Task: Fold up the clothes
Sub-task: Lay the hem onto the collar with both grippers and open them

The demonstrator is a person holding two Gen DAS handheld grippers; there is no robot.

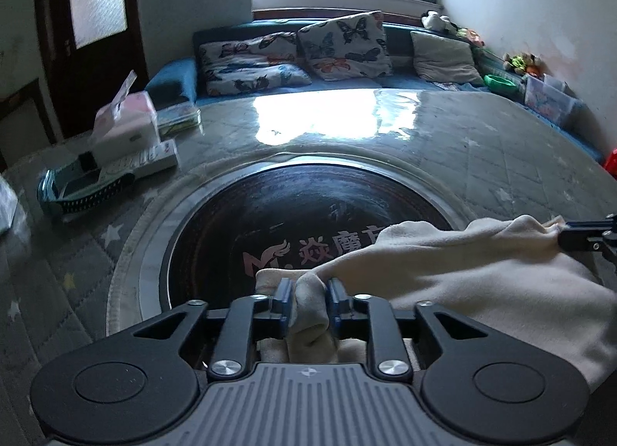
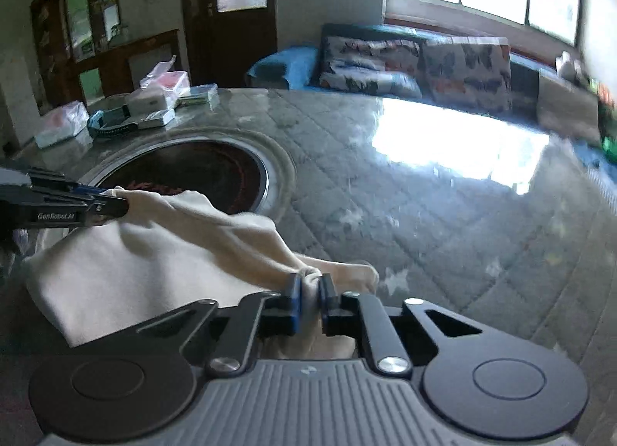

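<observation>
Garment (image 1: 482, 276) stretched between left tool (image 1: 308, 301) and right tool (image 2: 308, 293).
Both clenched on cloth; long axis from 9 to 3 o'clock, above table (image 2: 443, 214).

Cream garment (image 1: 482, 276) soft matt fleece; tabletop (image 1: 482, 152) glossy

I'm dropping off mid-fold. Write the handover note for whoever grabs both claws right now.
Left claw: shut on one bunched edge of the cream fleece garment.
Right claw: shut on another bunched edge of the same garment.
Garment: stretched between the two claws above the quilted grey table cover, its body sagging towards you, partly over the round dark glass panel set into the table.
Done: both edges gripped, cloth raised.
Left: no finished fold is visible; lay it flat and fold it.
</observation>
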